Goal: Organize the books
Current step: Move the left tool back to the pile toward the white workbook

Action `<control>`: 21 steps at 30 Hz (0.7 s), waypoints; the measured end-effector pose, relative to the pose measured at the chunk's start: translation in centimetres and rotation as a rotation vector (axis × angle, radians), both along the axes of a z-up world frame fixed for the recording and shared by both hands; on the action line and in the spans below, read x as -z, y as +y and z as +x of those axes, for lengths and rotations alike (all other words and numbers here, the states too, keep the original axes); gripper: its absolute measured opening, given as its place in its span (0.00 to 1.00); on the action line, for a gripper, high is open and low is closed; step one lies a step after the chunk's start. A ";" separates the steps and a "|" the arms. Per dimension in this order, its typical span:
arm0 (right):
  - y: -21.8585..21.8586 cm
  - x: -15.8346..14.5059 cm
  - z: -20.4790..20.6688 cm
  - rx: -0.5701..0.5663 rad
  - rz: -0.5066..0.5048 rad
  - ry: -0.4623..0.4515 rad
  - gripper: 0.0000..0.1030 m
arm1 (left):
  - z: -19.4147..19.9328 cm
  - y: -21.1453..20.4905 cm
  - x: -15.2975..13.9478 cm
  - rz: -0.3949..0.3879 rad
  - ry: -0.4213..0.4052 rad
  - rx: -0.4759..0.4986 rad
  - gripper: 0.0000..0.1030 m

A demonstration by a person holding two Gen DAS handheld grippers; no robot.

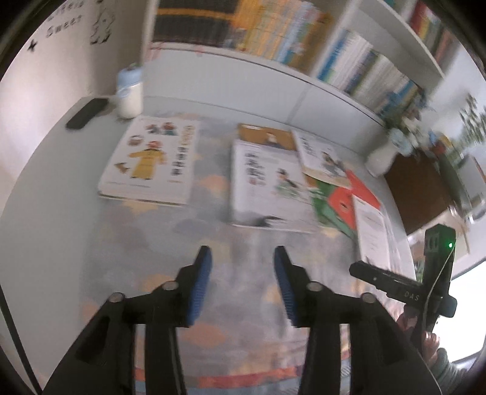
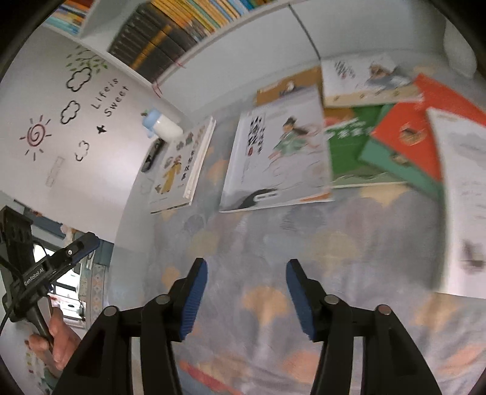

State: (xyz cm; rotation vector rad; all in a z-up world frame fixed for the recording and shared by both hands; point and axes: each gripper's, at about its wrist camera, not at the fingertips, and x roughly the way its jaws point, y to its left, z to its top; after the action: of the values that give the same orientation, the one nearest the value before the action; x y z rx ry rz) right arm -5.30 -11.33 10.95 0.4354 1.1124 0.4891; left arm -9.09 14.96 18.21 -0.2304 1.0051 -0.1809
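Facing the scattered books, both tongs released and empty.
The white picture book with the green-robed figure (image 2: 279, 152) lies ahead of the right tongs (image 2: 246, 296) (left tongs (image 1: 243, 284) farther off), spine pointing away.

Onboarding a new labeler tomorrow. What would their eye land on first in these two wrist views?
Probably the picture books scattered flat on the patterned mat: the book with the yellow-robed figure lies alone at left, while the white book with a green-clad figure heads an overlapping pile with the red and green books to its right. Next, the open, empty left gripper and right gripper in the foreground. Behind, a packed bookshelf.
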 end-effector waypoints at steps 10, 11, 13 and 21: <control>-13.3 1.8 -4.1 0.127 0.088 0.093 0.55 | -2.3 -11.2 0.1 -0.079 0.018 0.140 0.69; -14.7 1.5 -4.4 0.142 0.077 0.086 0.55 | -2.3 -12.1 0.2 -0.076 0.017 0.150 0.69; -16.6 1.2 -4.8 0.163 0.073 0.070 0.55 | -2.3 -14.0 0.5 -0.079 0.012 0.177 0.69; -24.3 3.1 -6.9 0.298 0.019 0.102 0.56 | 1.0 -21.4 4.3 -0.099 0.095 0.270 0.69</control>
State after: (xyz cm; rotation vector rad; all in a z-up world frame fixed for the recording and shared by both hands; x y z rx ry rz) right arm -12.21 -35.63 7.80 0.6364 1.1181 0.2176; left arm -8.04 -6.44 13.93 -0.1939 1.1214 -0.4700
